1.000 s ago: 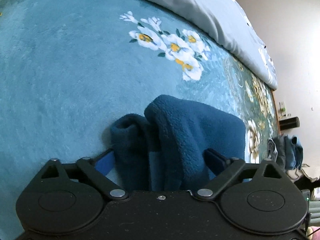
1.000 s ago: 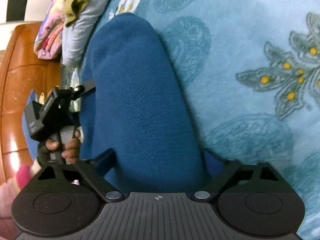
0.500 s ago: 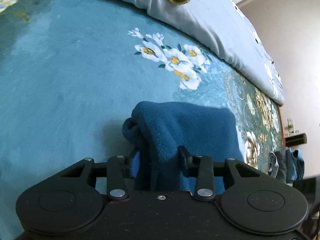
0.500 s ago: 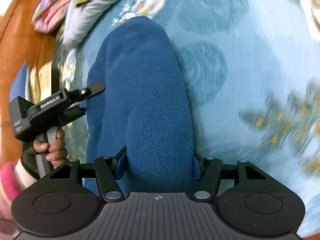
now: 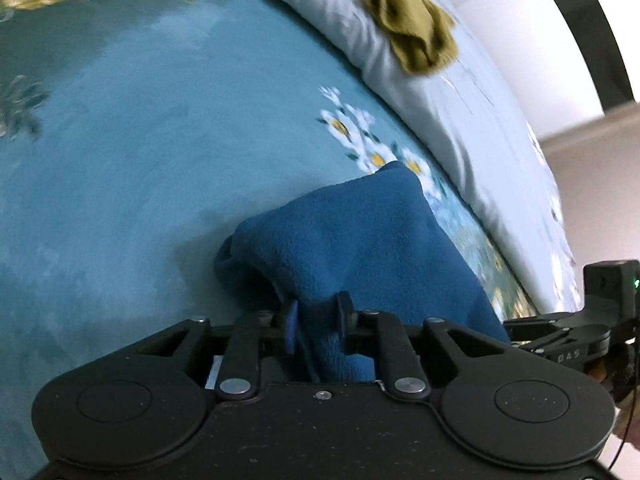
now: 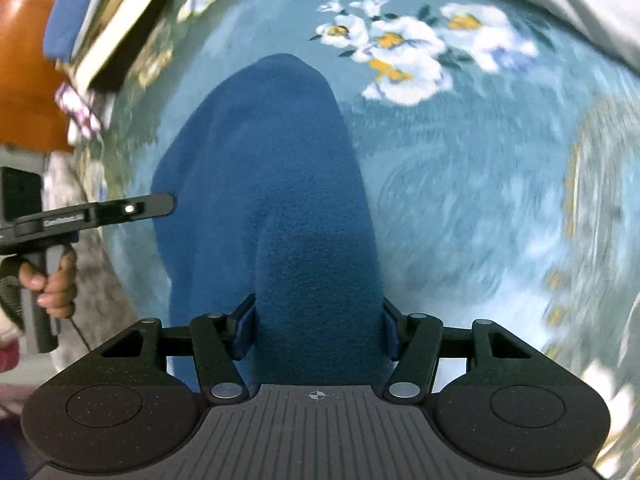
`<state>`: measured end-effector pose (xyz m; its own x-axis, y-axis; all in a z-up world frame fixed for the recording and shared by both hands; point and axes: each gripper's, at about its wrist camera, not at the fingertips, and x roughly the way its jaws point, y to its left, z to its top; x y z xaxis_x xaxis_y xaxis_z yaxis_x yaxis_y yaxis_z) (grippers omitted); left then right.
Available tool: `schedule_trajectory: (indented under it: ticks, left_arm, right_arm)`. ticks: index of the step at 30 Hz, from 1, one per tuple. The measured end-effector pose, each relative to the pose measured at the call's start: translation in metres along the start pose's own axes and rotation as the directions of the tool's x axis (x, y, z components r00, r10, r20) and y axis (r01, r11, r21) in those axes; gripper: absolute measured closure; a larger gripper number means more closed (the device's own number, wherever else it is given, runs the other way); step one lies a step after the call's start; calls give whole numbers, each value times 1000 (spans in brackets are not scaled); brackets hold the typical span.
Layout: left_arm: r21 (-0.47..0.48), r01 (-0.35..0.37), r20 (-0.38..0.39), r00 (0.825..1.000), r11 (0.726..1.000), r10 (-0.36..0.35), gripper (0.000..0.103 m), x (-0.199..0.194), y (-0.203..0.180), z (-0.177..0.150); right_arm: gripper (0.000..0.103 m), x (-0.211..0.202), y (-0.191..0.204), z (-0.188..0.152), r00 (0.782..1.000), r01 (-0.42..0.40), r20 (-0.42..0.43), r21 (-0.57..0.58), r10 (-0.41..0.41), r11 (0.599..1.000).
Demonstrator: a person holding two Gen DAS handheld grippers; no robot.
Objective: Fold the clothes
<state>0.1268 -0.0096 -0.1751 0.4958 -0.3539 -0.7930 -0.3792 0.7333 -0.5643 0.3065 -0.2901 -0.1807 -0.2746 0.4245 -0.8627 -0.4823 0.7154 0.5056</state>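
Nearest, the left tool [image 5: 316, 322] is clenched on a narrow pinch of a dark blue fleece garment [image 5: 360, 248]; its jaws have just been closing, with the fleece between them. The right tool [image 6: 318, 330] grips a much thicker bundle of the same fleece, its pads pressed against both sides of the roll. In the left wrist view the right tool's black body shows at the right edge. In the right wrist view the left tool reaches in from the left edge, its tip against the garment's side, with the person's hand [image 6: 54, 280] wrapped round its handle.

The garment stretches away from both tools as a long rounded fold and lies on a bed covered by a plush teal blanket [image 5: 140, 140]. Just beyond its far end, a cluster of white flowers with yellow centres [image 6: 404, 46] is printed on the blanket.

Farther off, a pale grey quilt [image 5: 440, 92] runs along the blanket's edge, and a crumpled olive-green cloth [image 5: 408, 28] sits on top of it. A white wall [image 5: 520, 20] stands behind.
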Motion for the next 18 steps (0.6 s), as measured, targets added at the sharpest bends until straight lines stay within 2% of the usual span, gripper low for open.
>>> schedule_trajectory:
  ticks: [4,5,6,7,8,10,12,14,15,16,17,18]
  left_arm:
    - [-16,-39,33,999,999,39,70,-5,-2,-2]
    - [-6,-48,34,998,999,48,68,-7,-4,-1]
    - [14,-59,39,998,998,58,63,-9,-5,2]
    - [39,-72,47,996,997,70,57,-12,-7,5]
    - [68,-86,56,995,994,83,55,-14,-9,9]
    - [134,-110,72,992,985,102,45,-18,-13,20]
    - [195,-116,76,992,974,103,40,-18,-16,36]
    - [256,-102,59,994,961,90,36,-11,-21,55]
    - [292,-85,40,996,953,77,31,-5,-24,67]
    - [326,-57,7,998,944,58,25,2,-27,76]
    - [365,-16,-40,999,931,33,22,10,-31,86]
    - [402,23,-86,996,916,13,19,19,-35,95]
  right_arm:
    - [43,6,-9,3,1000,-11,-23,-20,11,1000]
    - [39,8,-12,1,1000,-4,-18,-18,4,1000]
    - [37,9,-16,-2,1000,7,-7,-12,-7,1000]
    - [35,9,-20,-5,1000,19,9,-2,-19,1000]
    - [32,8,-25,-9,999,25,33,22,-26,999]
    - [32,1,-32,-20,995,13,102,90,-22,996]
    - [28,-7,-38,-31,984,-7,174,155,-21,988]
    - [21,-14,-42,-48,965,-25,261,225,-35,974]
    - [17,-19,-44,-61,947,-41,316,276,-51,960]
    - [13,-23,-46,-73,927,-64,369,331,-67,942]
    - [1,-26,-48,-90,899,-98,428,397,-90,912]
    - [0,-27,-49,-109,868,-138,482,461,-117,877]
